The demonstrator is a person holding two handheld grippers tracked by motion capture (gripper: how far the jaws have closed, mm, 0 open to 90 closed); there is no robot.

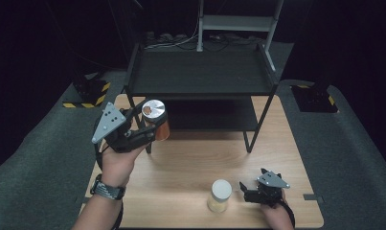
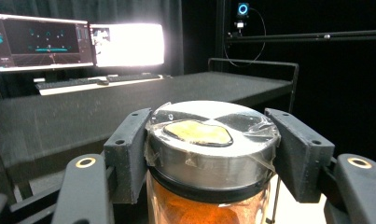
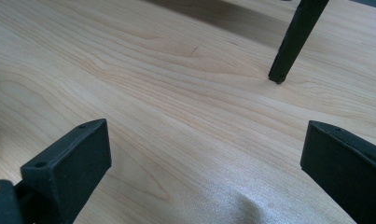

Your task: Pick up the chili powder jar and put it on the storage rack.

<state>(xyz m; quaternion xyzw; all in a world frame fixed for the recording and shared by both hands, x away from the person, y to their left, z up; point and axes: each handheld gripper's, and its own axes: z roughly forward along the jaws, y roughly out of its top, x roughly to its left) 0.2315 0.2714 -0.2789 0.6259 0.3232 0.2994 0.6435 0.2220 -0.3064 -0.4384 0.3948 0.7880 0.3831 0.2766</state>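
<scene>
A glass jar of orange powder [image 1: 158, 123] with a silver lid [image 2: 212, 140] hangs above the table's left side, level with the black shelf rack. My left gripper [image 1: 147, 127] is shut on it, its black pads [image 2: 129, 149] pressing on both sides just under the lid. A second jar [image 1: 219, 195], pale yellow with a white lid, stands on the wooden table [image 1: 190, 158] near the front edge. Just right of that jar my right gripper [image 1: 245, 189] rests low over the table, its jaws wide apart over bare wood [image 3: 195, 140].
A black two-tier shelf rack [image 1: 200, 72] stands at the back of the table, its legs [image 3: 295, 39] planted on the wood. Lit monitors [image 2: 83, 42] and a keyboard sit beyond the rack. Dark floor surrounds the table.
</scene>
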